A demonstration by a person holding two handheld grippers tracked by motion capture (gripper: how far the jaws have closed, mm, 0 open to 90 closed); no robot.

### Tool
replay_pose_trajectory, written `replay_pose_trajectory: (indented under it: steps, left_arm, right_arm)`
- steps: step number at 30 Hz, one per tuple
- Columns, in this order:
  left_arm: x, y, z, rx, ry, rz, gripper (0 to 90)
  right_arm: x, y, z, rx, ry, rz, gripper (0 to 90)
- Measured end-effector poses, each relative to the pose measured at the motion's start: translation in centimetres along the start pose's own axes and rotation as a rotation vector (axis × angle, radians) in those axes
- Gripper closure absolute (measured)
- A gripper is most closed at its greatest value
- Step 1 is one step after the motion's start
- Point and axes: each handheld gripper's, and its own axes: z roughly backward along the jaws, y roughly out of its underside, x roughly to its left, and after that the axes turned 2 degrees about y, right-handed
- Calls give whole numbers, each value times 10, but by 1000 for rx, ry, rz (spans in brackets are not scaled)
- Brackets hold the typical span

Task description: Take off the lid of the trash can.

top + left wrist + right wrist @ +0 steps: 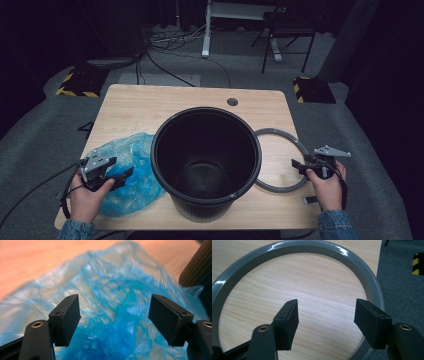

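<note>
Blue plastic bag point(117, 315) lies under the wide-open left tongs point(115, 315); right tongs point(325, 320), equally wide, hover over the grey ring point(312, 248).

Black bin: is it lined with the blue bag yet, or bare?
Bare. The black bin stands upright and empty with its dark floor in view, and the blue bag lies crumpled on the table beside it.

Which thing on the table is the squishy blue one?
The blue plastic bag, crumpled left of the black bin, under the open left gripper. The bin and the grey ring are hard and round.
</note>
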Motion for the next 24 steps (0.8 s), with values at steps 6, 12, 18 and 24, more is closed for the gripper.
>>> replay_pose_trajectory:
  steps: [6, 12, 18, 24]
  left_arm:
    - [-7, 16, -17, 64, -96, -2, 255]
    - [-12, 27, -22, 92, -87, -14, 196]
    - [-14, 35, -28, 120, -107, -24, 164]
    - [-9, 35, -25, 111, -88, 11, 258]
  right_arm:
    - [6, 2, 5, 1, -19, 17, 401]
    - [11, 3, 3, 0, -30, 22, 399]
    - [8, 3, 5, -14, -23, 22, 398]
    - [7, 3, 8, -25, -18, 19, 397]
